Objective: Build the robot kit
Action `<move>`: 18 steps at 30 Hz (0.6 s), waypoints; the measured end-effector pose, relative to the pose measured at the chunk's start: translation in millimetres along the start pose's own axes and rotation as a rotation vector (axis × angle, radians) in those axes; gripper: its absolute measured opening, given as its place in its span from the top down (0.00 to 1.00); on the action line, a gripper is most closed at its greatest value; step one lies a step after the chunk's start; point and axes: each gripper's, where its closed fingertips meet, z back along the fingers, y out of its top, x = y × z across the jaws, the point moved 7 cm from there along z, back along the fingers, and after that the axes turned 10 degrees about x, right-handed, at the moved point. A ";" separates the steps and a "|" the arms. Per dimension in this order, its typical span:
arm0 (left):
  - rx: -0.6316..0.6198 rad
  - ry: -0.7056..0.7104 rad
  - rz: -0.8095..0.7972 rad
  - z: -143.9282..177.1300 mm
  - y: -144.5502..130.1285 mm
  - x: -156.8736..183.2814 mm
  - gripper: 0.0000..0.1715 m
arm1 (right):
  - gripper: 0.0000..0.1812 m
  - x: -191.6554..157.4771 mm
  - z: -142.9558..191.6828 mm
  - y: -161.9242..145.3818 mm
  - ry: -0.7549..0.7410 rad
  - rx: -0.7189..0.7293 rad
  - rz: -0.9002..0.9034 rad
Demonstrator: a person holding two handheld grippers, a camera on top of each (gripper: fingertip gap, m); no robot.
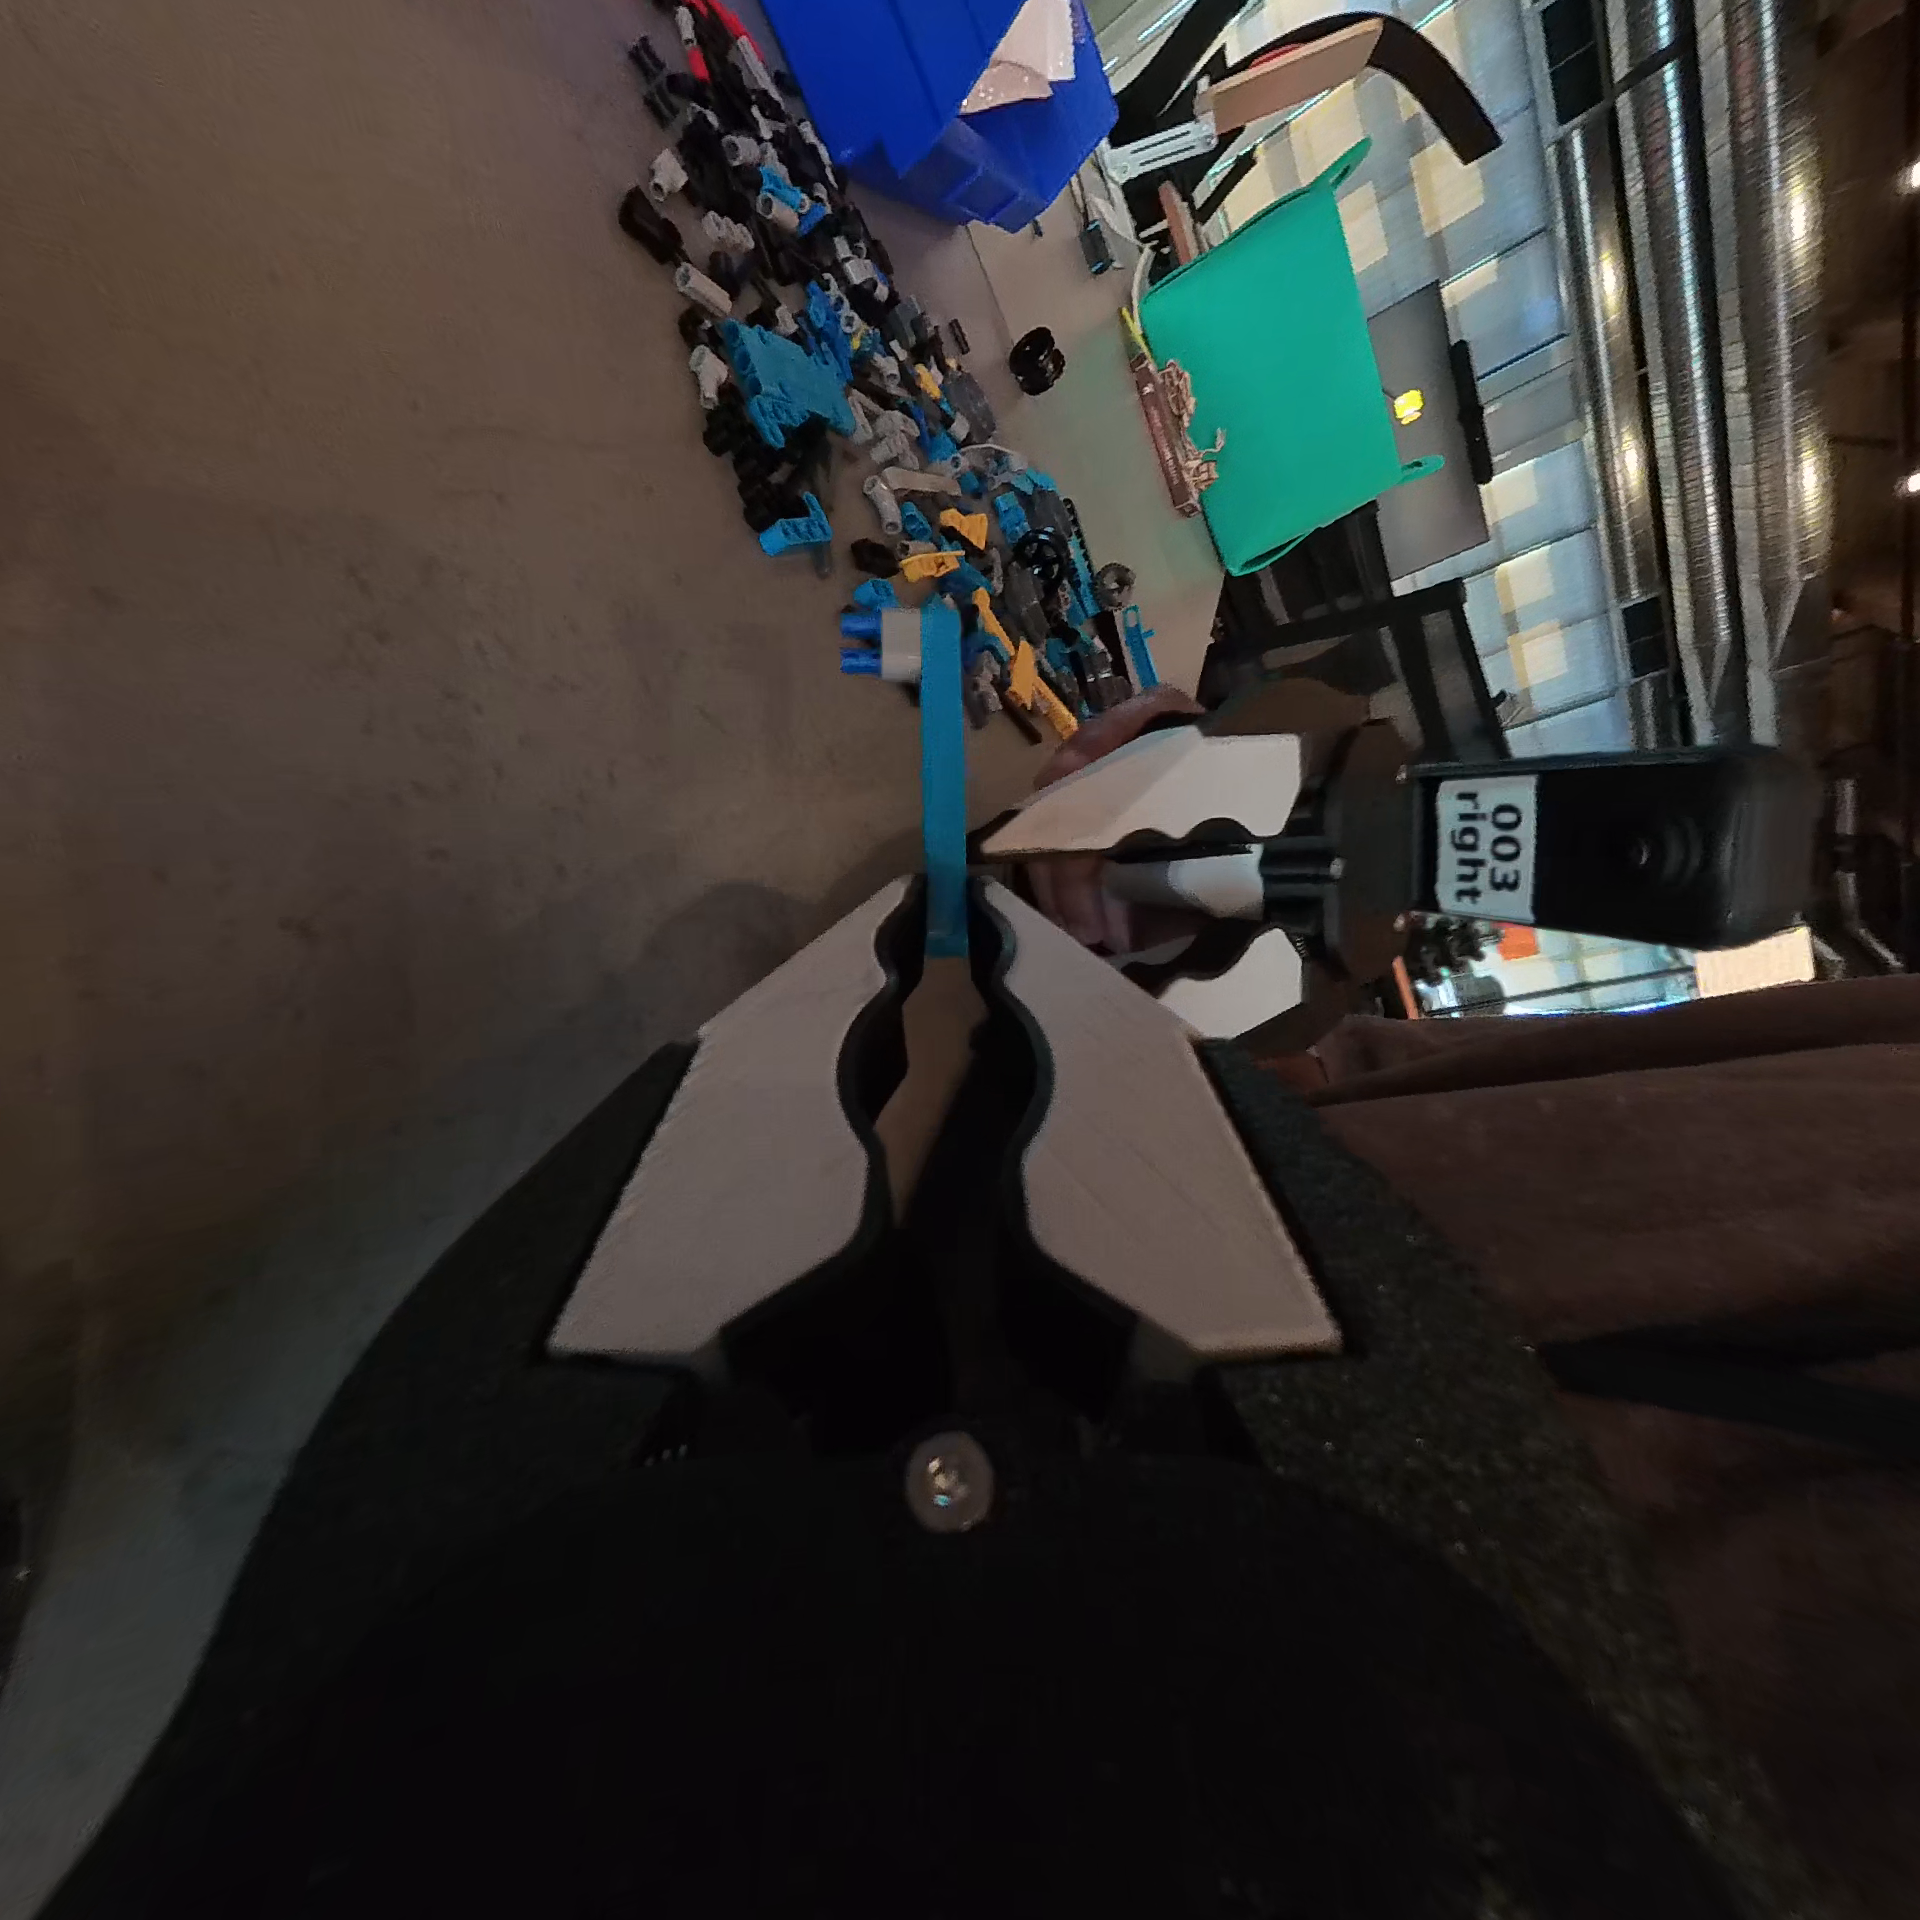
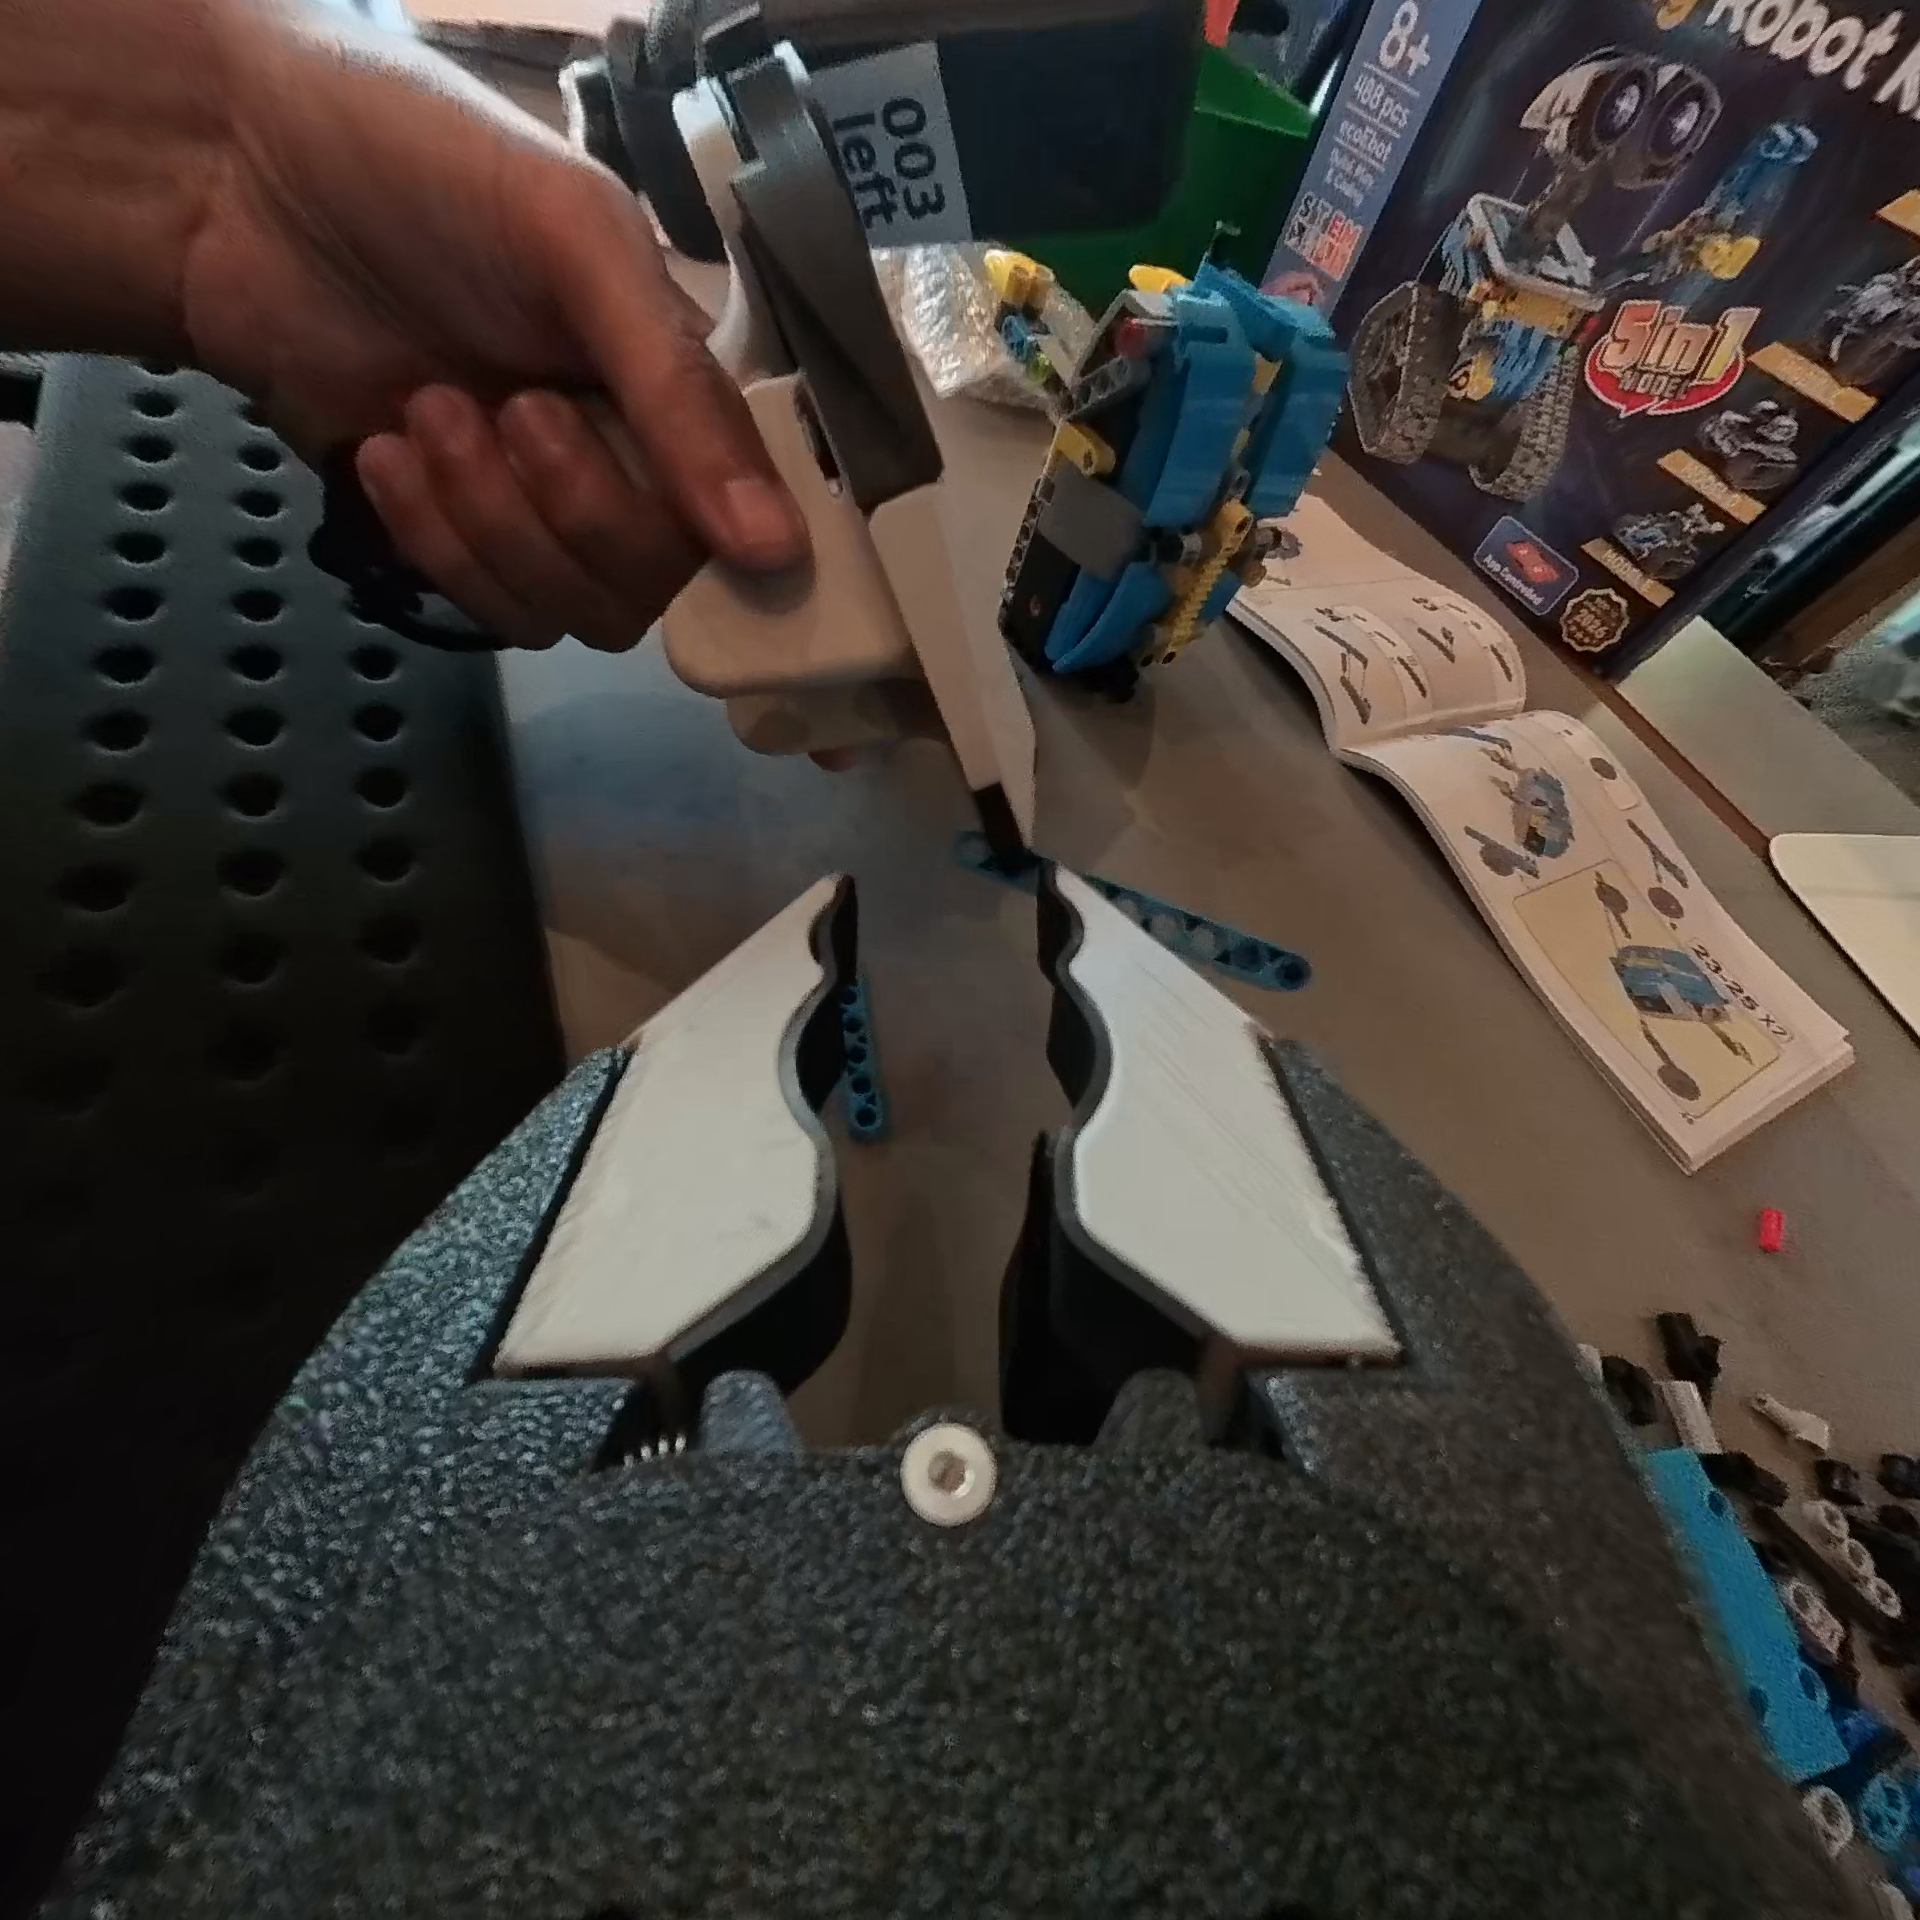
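My left gripper (image 1: 943, 896) is shut on the near end of a long blue beam (image 1: 940, 748). The beam points forward and carries a grey connector (image 1: 902, 644) with blue pins at its far end. In the right wrist view a hand (image 2: 447, 343) holds the left gripper (image 2: 1003, 831), tips down on the same blue beam (image 2: 1195, 935) just above the table. My right gripper (image 2: 945, 896) is open and empty, its tips right beside the held end of the beam. A second blue beam (image 2: 862, 1070) lies on the table behind its left finger (image 2: 686, 1164).
A pile of loose blue, black, grey and yellow pieces (image 1: 831, 395) lies beyond, beside a blue bin (image 1: 935, 94). A partly built blue model (image 2: 1164, 468), an open booklet (image 2: 1558, 883) and the kit box (image 2: 1662, 312) stand ahead. A black perforated chair (image 2: 208, 831) is left. More loose pieces (image 2: 1766, 1507) lie right. My two grippers' fingertips are within a few centimetres of each other.
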 end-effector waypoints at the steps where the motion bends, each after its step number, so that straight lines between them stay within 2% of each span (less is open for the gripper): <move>1: -0.003 0.007 -0.007 -0.1 -0.3 -0.6 0.96 | 0.81 -0.1 -0.7 -1.3 -0.001 -0.010 0.006; 18: 0.042 0.001 0.022 0.9 -0.2 -0.7 0.96 | 0.82 -6.8 -2.1 -2.3 0.046 -0.020 0.014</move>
